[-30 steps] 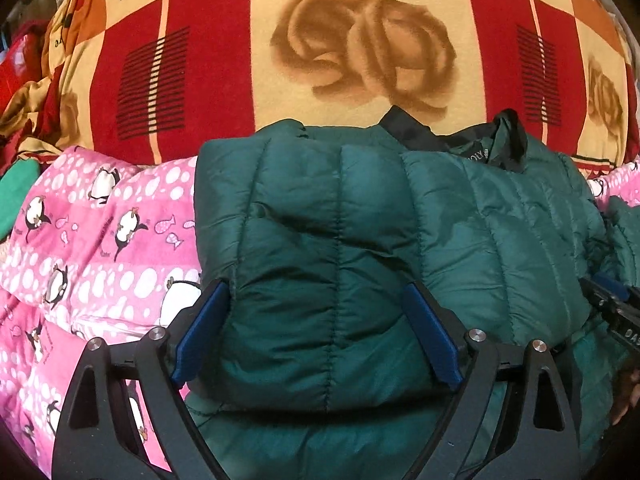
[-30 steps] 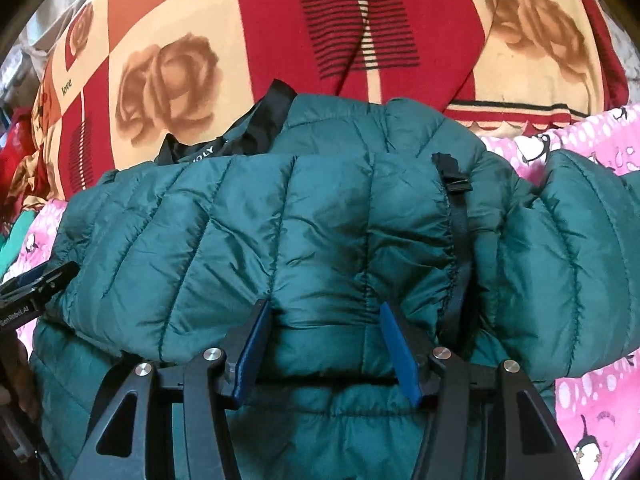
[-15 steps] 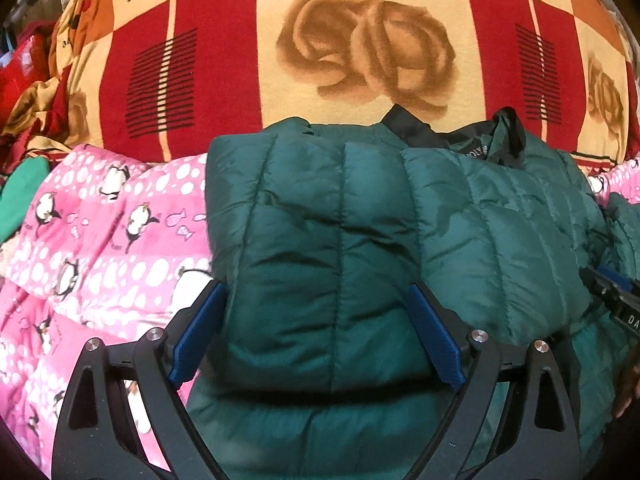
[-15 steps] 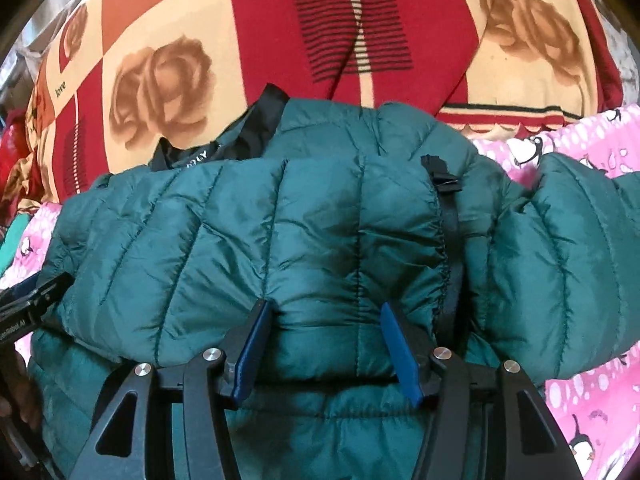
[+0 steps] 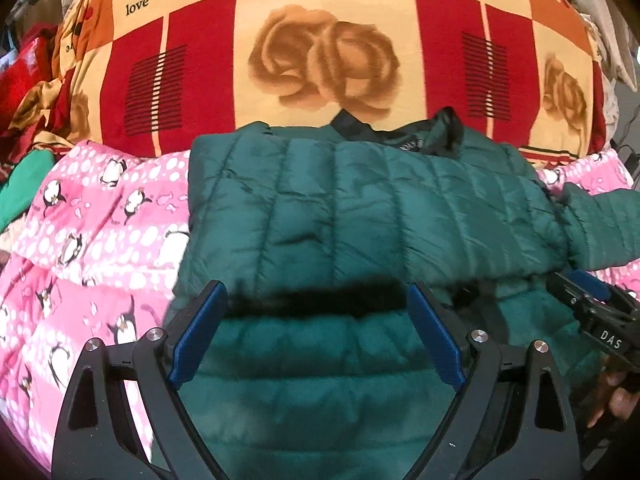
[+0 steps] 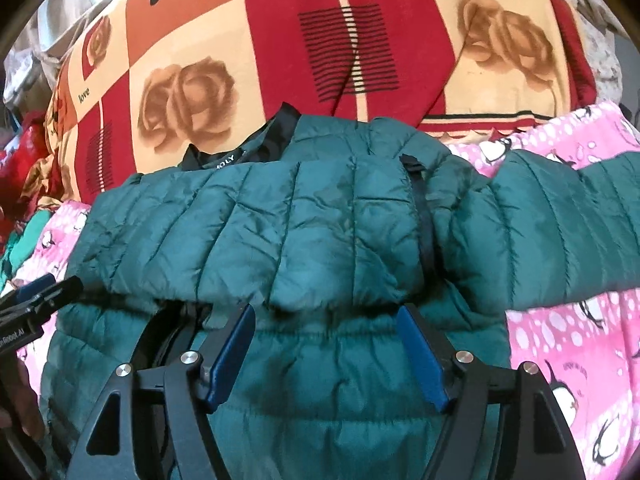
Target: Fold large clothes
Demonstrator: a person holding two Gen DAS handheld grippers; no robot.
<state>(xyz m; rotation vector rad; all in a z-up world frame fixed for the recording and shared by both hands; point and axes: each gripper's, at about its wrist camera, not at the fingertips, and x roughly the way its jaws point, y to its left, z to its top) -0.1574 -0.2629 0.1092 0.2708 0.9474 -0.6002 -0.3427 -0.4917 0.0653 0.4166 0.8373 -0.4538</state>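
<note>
A dark green quilted puffer jacket lies on the bed, its lower part folded up over the body; its black collar points to the far side. It also shows in the right wrist view, with one sleeve stretched out to the right. My left gripper is open, just short of the folded edge above the jacket's near layer. My right gripper is open, its blue pads close to the fold's edge. Neither holds cloth.
A pink penguin-print quilt covers the bed under the jacket. A red and cream rose-print blanket rises behind it. Crumpled red and green clothes lie at the far left. Each gripper shows in the other's view.
Both grippers have let go of the folded edge and drawn back toward me. The folded layer now rests flat on the jacket.
</note>
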